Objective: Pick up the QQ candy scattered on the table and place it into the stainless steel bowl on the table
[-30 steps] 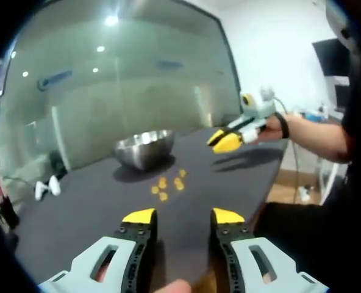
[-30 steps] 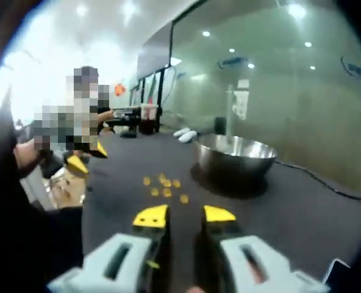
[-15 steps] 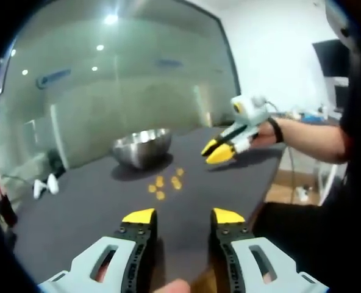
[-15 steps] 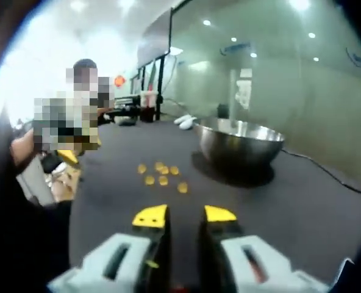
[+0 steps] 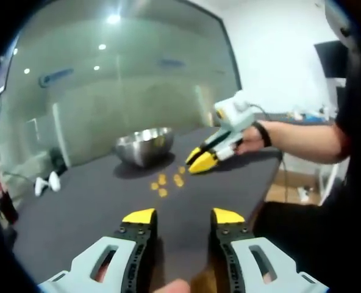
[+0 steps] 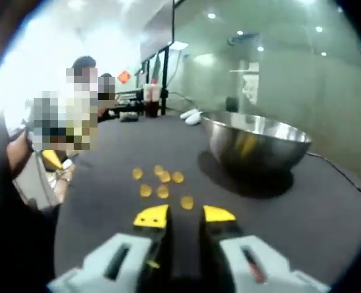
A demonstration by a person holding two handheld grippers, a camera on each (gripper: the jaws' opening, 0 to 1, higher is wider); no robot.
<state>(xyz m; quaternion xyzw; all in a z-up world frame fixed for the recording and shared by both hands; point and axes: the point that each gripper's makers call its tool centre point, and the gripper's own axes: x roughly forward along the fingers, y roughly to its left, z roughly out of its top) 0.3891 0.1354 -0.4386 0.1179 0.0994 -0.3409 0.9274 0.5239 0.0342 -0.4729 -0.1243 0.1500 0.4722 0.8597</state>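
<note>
Soft overall blur, ceiling lights (image 5: 112, 19) glaring on glass wall (image 5: 138, 91), fisheye-warped edges, washed-out bright background

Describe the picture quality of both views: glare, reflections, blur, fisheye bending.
Left gripper view: ceiling lights mirror as bright dots in the curved-looking glass wall; the white wall at right is overexposed; the round stainless steel bowl casts a soft shadow on the dark table. Right gripper view: generally soft and blurred, washed out at upper left; the yellow candies reflect in the bowl.
</note>
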